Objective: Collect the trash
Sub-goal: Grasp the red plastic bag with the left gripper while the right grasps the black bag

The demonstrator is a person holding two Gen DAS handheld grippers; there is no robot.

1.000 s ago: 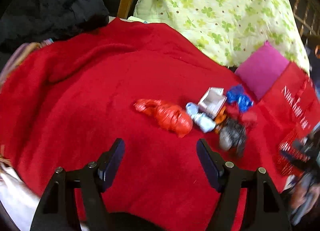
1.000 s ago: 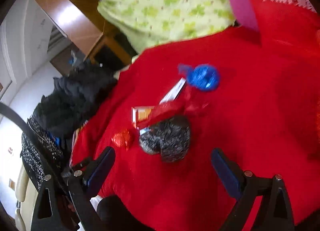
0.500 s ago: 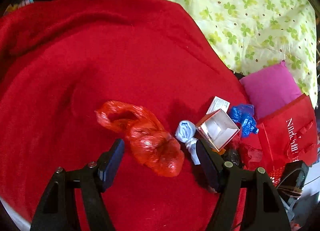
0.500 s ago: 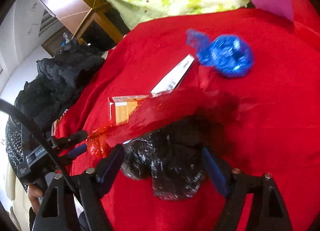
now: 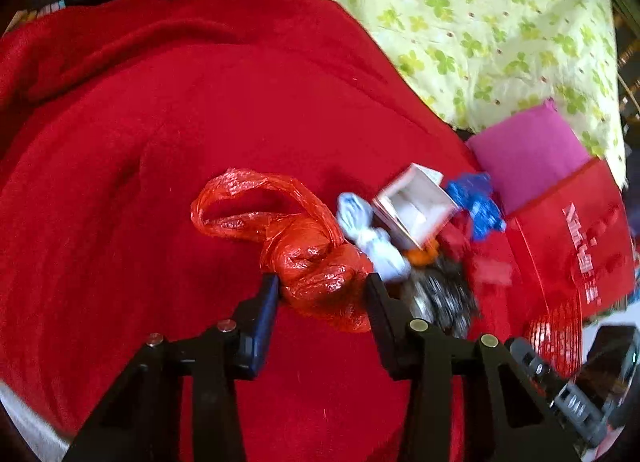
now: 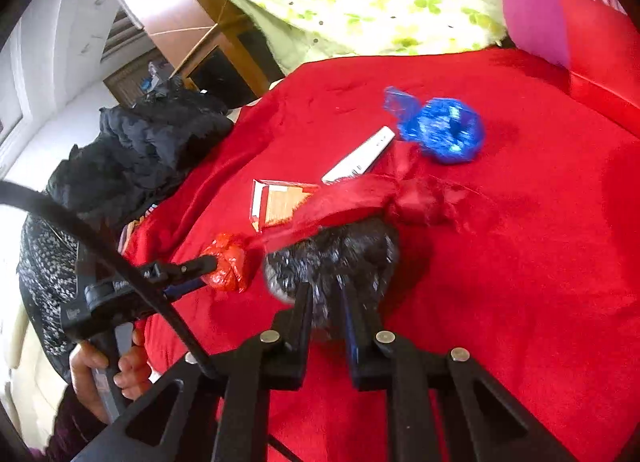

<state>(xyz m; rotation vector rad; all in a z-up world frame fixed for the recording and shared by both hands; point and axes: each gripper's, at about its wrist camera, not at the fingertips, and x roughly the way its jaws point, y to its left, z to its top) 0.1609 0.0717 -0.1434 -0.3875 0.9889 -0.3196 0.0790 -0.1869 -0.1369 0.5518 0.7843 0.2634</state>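
Note:
Trash lies in a pile on the red blanket (image 5: 120, 182). My left gripper (image 5: 322, 288) is closing around a knotted orange-red plastic bag (image 5: 316, 262); its jaws touch the bag's sides. That bag also shows in the right wrist view (image 6: 226, 266) between the left fingers. My right gripper (image 6: 326, 296) is shut on a black shiny plastic bag (image 6: 336, 254), also seen in the left wrist view (image 5: 440, 294). Beside them lie a white-blue knotted bag (image 5: 368, 234), an open small carton (image 5: 416, 206), a blue bag (image 6: 444, 130) and a dark red bag (image 6: 404, 198).
A red gift bag (image 5: 576, 238) stands at the right with a pink cushion (image 5: 528, 150) behind it. A green clover-print quilt (image 5: 480, 22) lies at the back. Black clothing (image 6: 152, 146) is piled at the blanket's left edge.
My left gripper moved forward onto the orange-red bag and narrowed around it. My right gripper closed on the black bag.

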